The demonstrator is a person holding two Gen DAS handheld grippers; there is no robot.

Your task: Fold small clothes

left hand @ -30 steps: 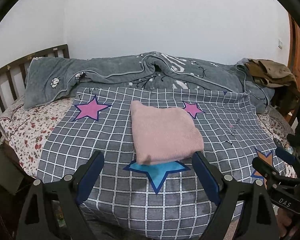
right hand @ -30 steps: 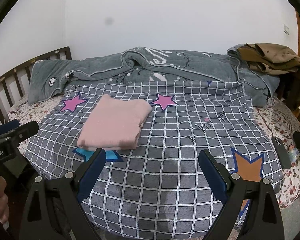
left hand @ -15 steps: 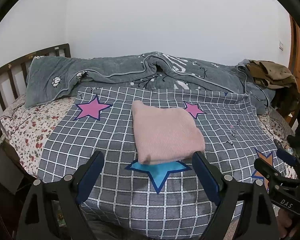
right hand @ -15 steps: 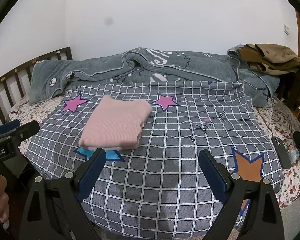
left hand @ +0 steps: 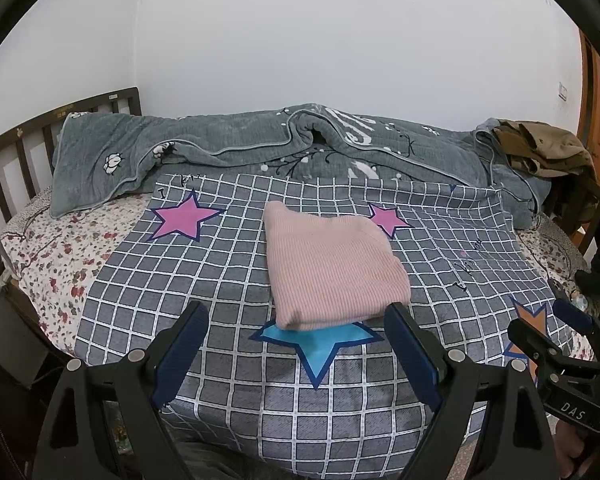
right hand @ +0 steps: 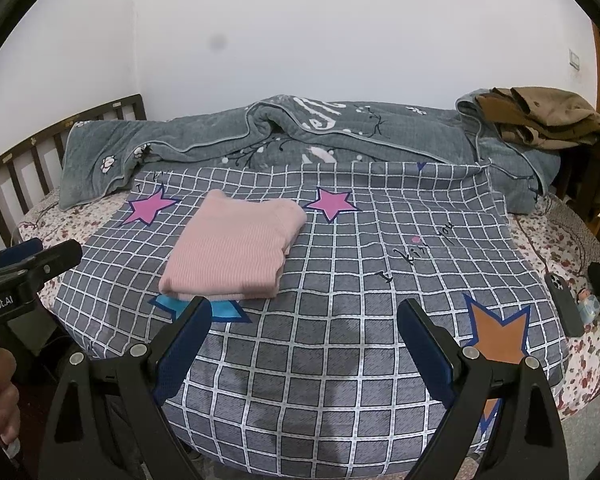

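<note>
A pink ribbed garment point(left hand: 332, 268) point(right hand: 236, 248) lies folded into a neat rectangle on the grey checked sheet point(left hand: 204, 280) point(right hand: 340, 320), partly over a blue star. My left gripper point(left hand: 296, 340) hangs open just short of the garment's near edge, nothing between its blue pads. My right gripper point(right hand: 304, 336) is open too, held over bare sheet to the right of the garment. Each gripper shows at the edge of the other's view, held in a hand point(right hand: 0, 396).
A grey quilt point(left hand: 260, 144) is bunched along the wall side of the bed. Brown clothes point(right hand: 540, 116) are piled at the back right. A phone point(right hand: 564, 304) lies on the floral sheet at the right edge. A wooden headboard point(left hand: 16, 148) stands at left.
</note>
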